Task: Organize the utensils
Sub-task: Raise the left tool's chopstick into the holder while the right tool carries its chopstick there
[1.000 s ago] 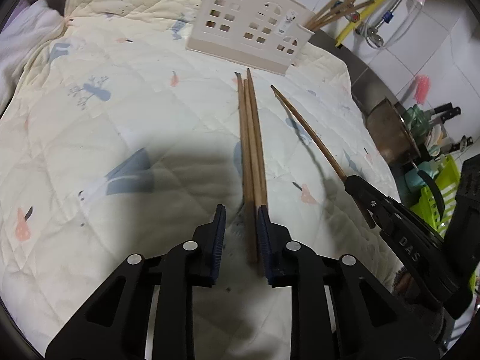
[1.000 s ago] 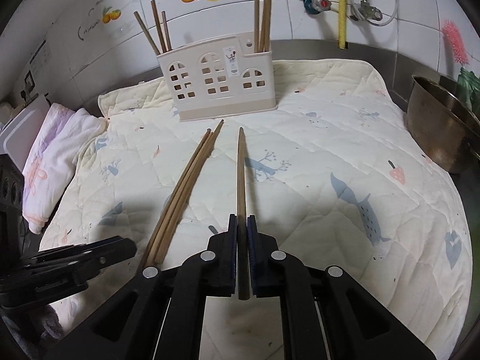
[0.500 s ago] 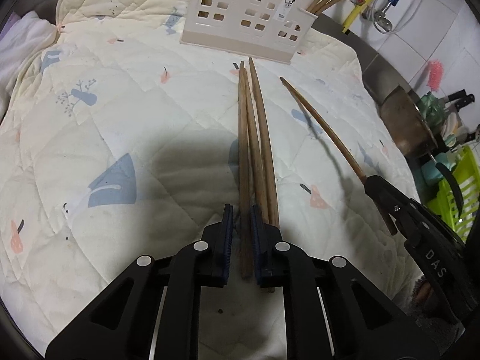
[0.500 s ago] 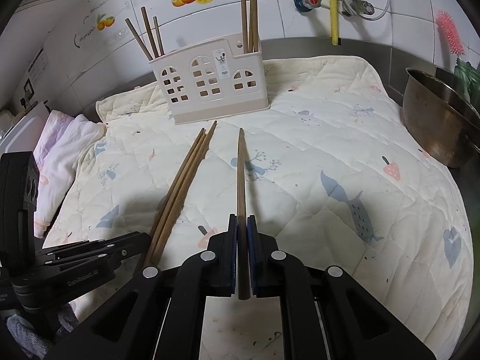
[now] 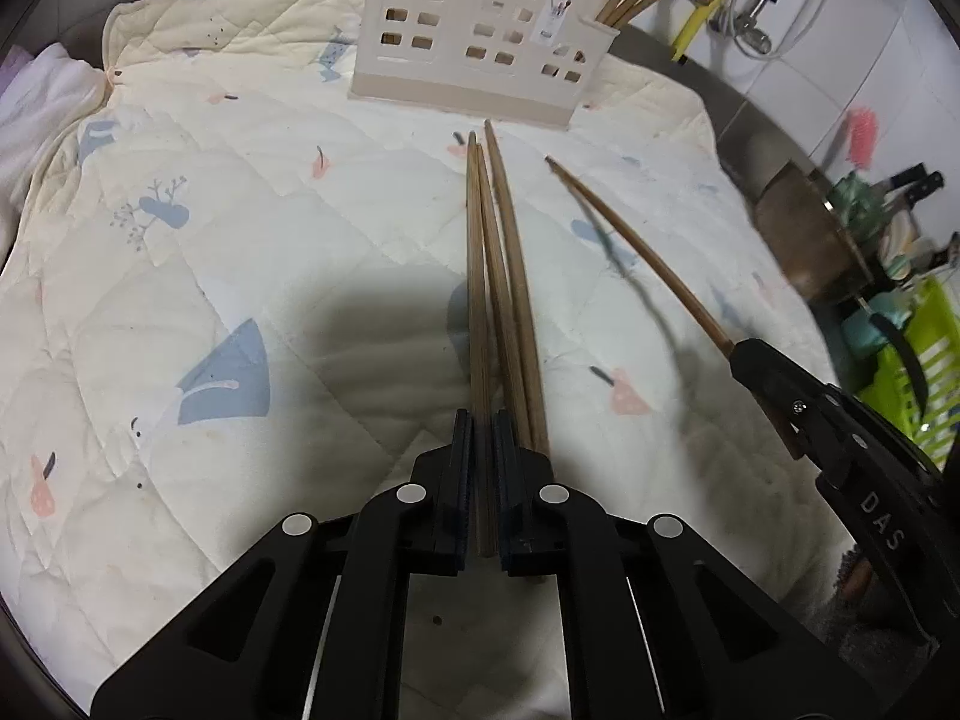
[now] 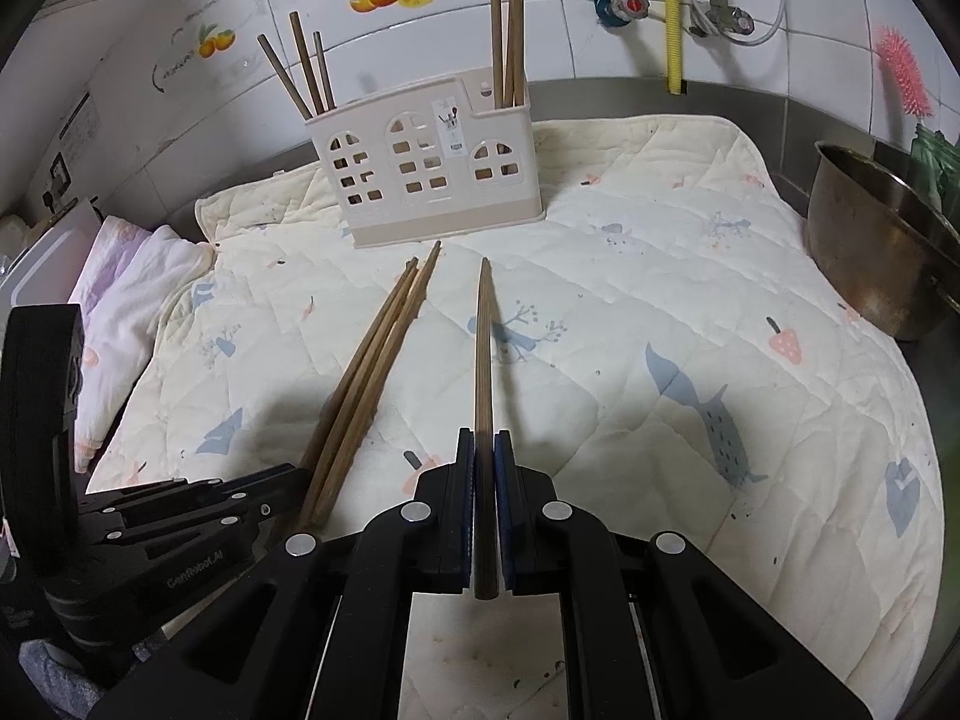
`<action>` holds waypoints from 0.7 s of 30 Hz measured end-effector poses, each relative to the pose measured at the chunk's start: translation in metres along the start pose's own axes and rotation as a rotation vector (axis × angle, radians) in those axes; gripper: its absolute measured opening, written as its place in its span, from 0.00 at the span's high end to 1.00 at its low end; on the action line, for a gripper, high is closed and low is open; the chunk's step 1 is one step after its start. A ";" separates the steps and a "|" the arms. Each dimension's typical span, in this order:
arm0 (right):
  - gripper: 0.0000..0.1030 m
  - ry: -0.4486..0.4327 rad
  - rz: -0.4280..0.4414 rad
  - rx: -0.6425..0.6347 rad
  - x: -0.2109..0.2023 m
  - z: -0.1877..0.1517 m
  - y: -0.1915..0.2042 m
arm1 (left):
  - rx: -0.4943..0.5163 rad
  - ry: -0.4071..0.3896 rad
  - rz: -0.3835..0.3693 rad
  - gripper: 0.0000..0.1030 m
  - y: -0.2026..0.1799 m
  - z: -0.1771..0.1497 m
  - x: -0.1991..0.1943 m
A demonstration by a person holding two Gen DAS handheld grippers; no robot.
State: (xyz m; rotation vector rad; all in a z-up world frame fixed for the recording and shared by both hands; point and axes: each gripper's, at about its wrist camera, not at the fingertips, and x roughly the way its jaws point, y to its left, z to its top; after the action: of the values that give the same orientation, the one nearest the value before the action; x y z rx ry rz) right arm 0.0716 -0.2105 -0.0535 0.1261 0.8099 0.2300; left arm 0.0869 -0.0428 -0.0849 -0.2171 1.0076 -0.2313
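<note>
Both grippers, left gripper (image 5: 482,480) and right gripper (image 6: 483,504), clamp one chopstick each; lifting left risks dragging the two neighbouring chopsticks (image 5: 516,312) touching it.

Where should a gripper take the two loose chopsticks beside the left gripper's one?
Probably at their thick near ends: the two loose chopsticks lie flat on the quilted mat, tips toward the holder. Come from above, jaws straddling them, just right of the left gripper.
</note>
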 end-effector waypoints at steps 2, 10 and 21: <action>0.94 -0.011 -0.004 -0.008 -0.004 0.002 0.001 | 0.020 -0.026 -0.003 0.94 -0.002 0.002 -0.010; 0.94 -0.077 -0.022 -0.053 -0.024 0.022 0.006 | 0.099 -0.164 -0.026 0.95 -0.008 0.025 -0.062; 0.94 -0.152 -0.019 -0.161 -0.048 0.082 0.020 | 0.165 -0.235 -0.060 0.95 -0.013 0.086 -0.091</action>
State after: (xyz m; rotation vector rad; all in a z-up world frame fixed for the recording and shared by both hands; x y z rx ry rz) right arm 0.0963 -0.2057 0.0405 -0.0159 0.6385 0.2633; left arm 0.1121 -0.0229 0.0363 -0.1210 0.7458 -0.3340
